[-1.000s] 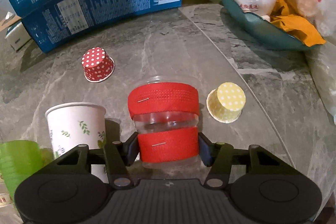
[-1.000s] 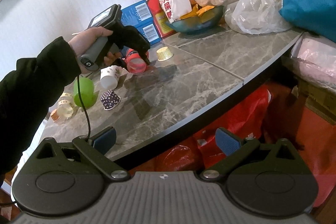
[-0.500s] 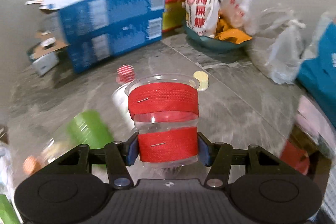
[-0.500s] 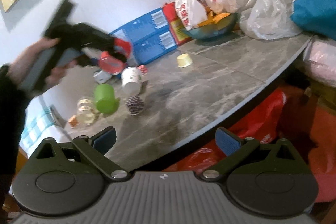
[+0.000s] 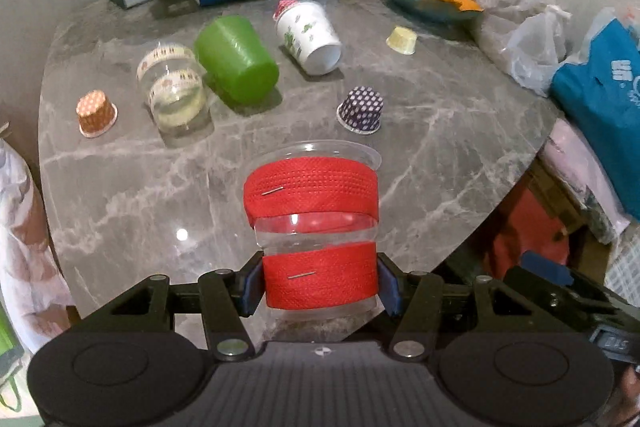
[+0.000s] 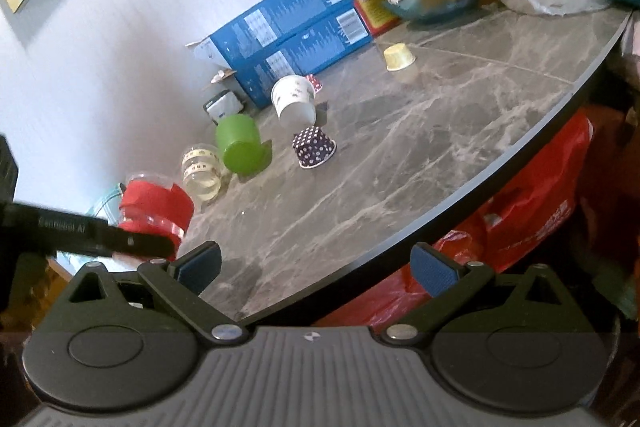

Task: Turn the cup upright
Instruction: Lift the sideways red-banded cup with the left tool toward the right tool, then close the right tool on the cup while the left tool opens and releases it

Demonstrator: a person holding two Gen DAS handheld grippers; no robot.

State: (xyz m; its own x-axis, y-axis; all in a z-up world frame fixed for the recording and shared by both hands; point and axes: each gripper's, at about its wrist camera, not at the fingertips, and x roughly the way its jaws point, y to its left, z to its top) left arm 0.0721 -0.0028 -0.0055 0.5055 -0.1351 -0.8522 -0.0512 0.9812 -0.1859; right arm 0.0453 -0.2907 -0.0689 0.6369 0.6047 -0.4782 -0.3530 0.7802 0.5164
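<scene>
Cup gripped and turned mouth-up, not yet set down

The left gripper (image 5: 320,287) has its blue-padded fingers (image 5: 251,287) clenched on the lower red band of the clear plastic cup wrapped in two red bands (image 5: 314,219), which it holds above the near part of the grey marble counter (image 5: 440,155) with the open rim away from the fingers; in the right wrist view the cup looks roughly upright, rim on top. By my reading the flip itself is done and what remains is lowering the cup onto its base and letting go. The right gripper (image 6: 318,265) hangs past the counter edge, fingers spread and holding nothing. Farther out, a green plastic cup (image 5: 236,65), a white paper cup with leaf print (image 5: 310,37) and a dark polka-dot paper cup (image 5: 360,109) sit untouched.
</scene>
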